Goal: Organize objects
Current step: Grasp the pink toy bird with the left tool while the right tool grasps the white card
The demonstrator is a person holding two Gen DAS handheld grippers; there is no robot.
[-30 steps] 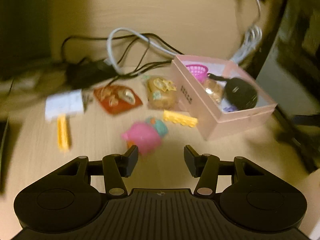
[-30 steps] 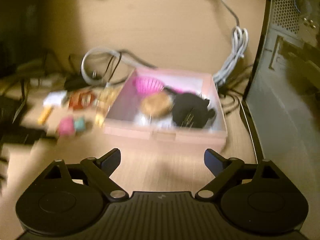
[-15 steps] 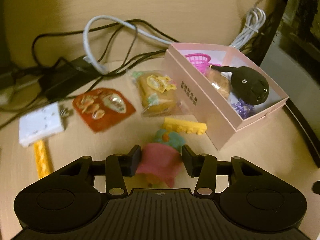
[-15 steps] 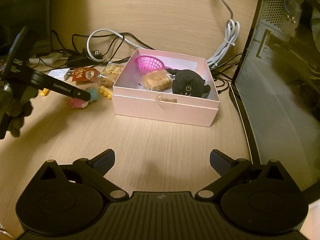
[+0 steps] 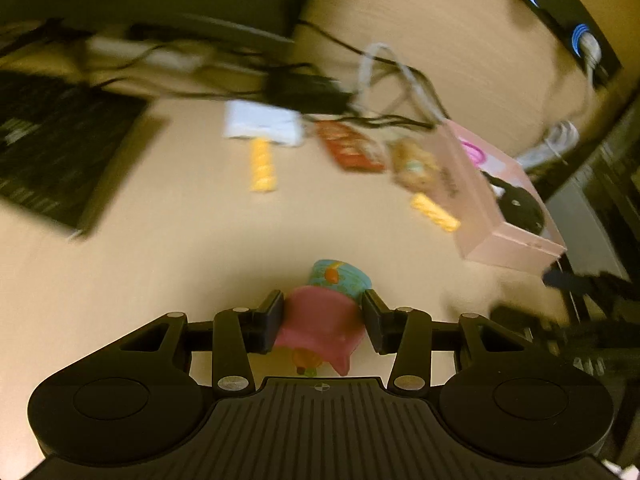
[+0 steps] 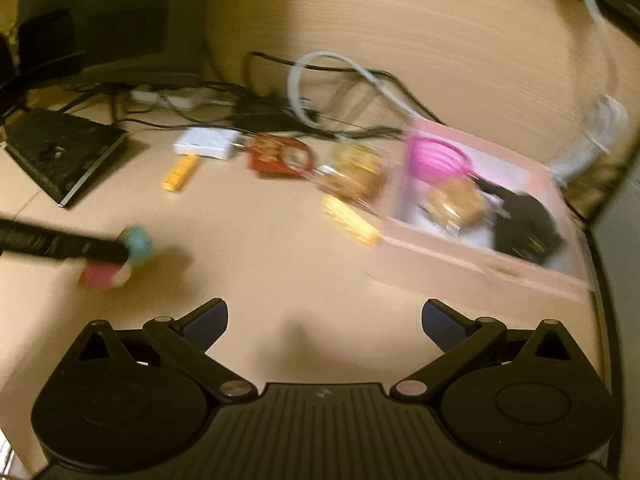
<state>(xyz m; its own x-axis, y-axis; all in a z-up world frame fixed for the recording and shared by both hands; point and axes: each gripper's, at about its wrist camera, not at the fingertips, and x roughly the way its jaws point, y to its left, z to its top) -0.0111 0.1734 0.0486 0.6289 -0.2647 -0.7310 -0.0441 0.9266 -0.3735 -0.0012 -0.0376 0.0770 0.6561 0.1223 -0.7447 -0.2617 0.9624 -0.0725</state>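
Note:
My left gripper (image 5: 322,314) is shut on a pink and teal toy (image 5: 338,278), its pads pressing both sides, above bare desk. The right wrist view shows that toy (image 6: 116,264) at the left, on a black finger of the left gripper (image 6: 60,244). The pink box (image 6: 472,272) at the right holds a pink basket (image 6: 436,156), a bun (image 6: 456,204) and a black plush (image 6: 524,228). My right gripper (image 6: 324,316) hangs in front of the box, its jaws opening wide with nothing between them. Both views are blurred.
Left of the box lie a yellow block (image 6: 350,220), a wrapped snack (image 6: 356,172), a red packet (image 6: 280,156), a white adapter (image 6: 208,142) and a second yellow block (image 6: 180,172). Cables (image 6: 340,72) tangle behind them. A black flat device (image 6: 60,152) sits far left.
My left gripper closed on the pink and teal toy and carried it away from the box, which now sits farther right. The right jaws spread wider and that view swung left.

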